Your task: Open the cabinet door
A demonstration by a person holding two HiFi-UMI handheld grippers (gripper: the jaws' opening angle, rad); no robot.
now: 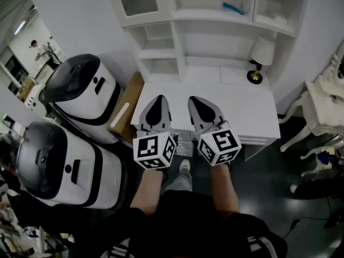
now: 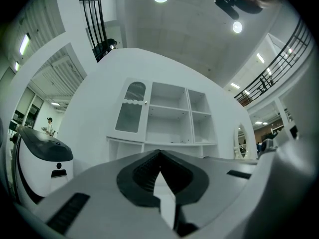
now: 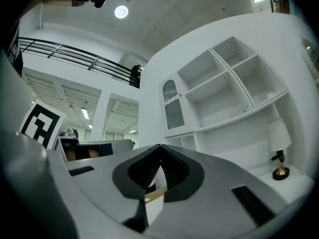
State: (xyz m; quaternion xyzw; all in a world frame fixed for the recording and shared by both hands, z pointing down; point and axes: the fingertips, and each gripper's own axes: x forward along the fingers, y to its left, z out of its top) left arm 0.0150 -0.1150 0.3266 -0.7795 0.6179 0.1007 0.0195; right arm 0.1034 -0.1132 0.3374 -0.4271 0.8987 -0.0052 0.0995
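A white cabinet unit stands ahead on a white desk [image 1: 252, 117]. Its glass-panelled door [image 1: 137, 1] at the upper left is closed; the same door [image 2: 130, 108] shows in the left gripper view and, as door [image 3: 172, 108], in the right gripper view. My left gripper [image 1: 159, 99] and right gripper [image 1: 196, 99] are held side by side over the desk's near edge, well short of the cabinet. Both have their jaws together at the tips with nothing between them. Seen along their own jaws, left gripper [image 2: 159, 152] and right gripper [image 3: 159, 146] point slightly upward at the shelves.
A small lamp [image 1: 262, 55] with a white shade stands on the desk at the right. A blue object [image 1: 234, 8] lies on an upper shelf. Two large white and black machines [image 1: 80, 95] and a cardboard box [image 1: 128, 107] stand left. A white chair [image 1: 322, 106] is right.
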